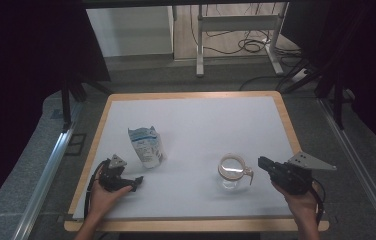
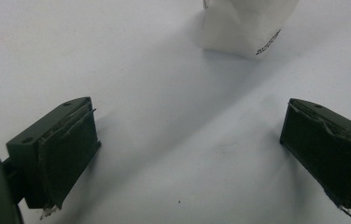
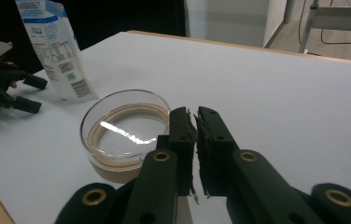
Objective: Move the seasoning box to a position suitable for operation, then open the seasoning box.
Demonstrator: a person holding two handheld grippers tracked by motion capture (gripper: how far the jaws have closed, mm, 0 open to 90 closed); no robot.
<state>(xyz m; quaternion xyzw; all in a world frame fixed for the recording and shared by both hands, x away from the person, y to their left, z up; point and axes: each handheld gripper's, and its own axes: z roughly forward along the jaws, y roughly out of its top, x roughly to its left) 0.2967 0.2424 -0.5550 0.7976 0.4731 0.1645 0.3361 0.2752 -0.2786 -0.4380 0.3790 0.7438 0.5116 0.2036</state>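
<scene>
One milk carton [image 1: 146, 146] and one glass jug [image 1: 233, 171] are standing between two grippers: left gripper [image 1: 135, 183] gaping apart, right gripper [image 3: 195, 135] pressing together, holding nothing.

This looks like a lab or test room, not a home. A wood-edged table [image 1: 191, 95] with a white top stands between black curtains [image 1: 21, 75]. Metal rails [image 1: 51, 165] flank it left and right. On the far floor, cables [image 1: 248, 45] coil around a white desk frame [image 1: 236, 22].
</scene>
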